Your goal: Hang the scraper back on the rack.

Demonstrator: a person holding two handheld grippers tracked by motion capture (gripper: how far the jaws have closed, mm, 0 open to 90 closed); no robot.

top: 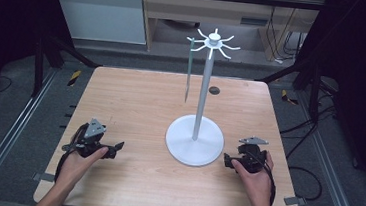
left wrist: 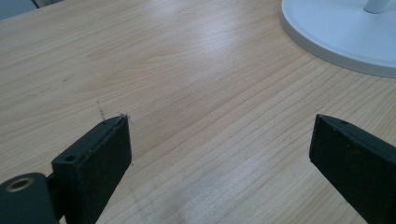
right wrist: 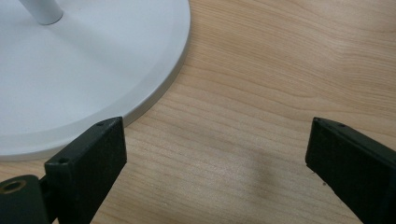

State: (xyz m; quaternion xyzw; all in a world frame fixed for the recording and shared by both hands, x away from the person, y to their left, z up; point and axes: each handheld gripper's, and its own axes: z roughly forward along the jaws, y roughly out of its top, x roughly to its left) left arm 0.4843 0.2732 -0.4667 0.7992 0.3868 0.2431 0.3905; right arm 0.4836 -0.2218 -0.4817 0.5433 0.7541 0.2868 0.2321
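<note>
White metal stand [top: 197,134] with hooks sits mid-table; left gripper [top: 117,146] and right gripper [top: 226,160] rest wide open, holding nothing. Reach slowly.

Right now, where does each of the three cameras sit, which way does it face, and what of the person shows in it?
High view: above the person's edge, looking forward and down on the table; forearms, left gripper, right gripper.
Left gripper view: rides the left gripper, facing bare tabletop; its open jaws show.
Right gripper view: rides the right gripper, low over the wood; open jaws show.
Shared: all three show the white stand base.
</note>
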